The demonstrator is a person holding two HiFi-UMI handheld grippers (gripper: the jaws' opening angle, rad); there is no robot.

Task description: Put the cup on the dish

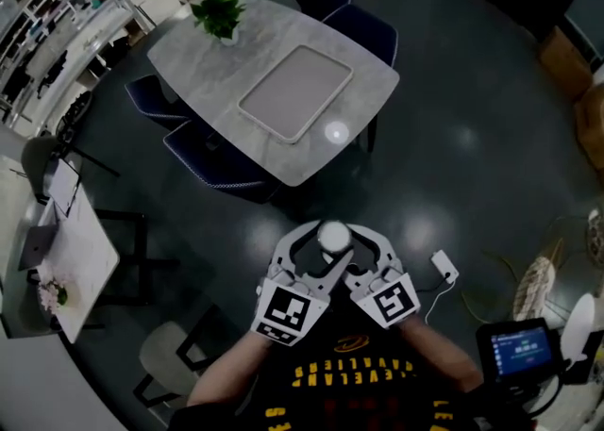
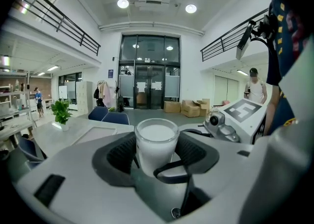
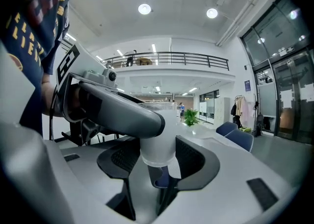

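Close against your chest, the left gripper (image 1: pixel 319 250) and the right gripper (image 1: pixel 349 250) sit side by side. Both have their jaws pressed onto the same cup (image 1: pixel 333 235). The cup stands upright between them, its long axis straight up and down, in the air and resting on nothing.

Neither hand is nearer the goal, since both meet at the cup. My reading is that you carry it forward as a pair or let one gripper take it over.

What matters for the move is that the dish (image 1: pixel 294 92) lies ahead of the jaws and a little to the left. It is well apart from them, across open floor. It is a flat rectangle on the table (image 1: pixel 203 61), with its long side running from near left to far right. Chairs (image 1: pixel 219 167) stand along the near left edge, so the near right corner looks like the freer approach.

Only the head view shows that whole gap. The left gripper view shows the cup white to the brim and level, with the dish just past it on the left. The right gripper view shows the cup's base hanging free and the other gripper's jaw crossing its upper part.

At the table's far left end is a plant (image 1: pixel 219 12), well clear of the dish.
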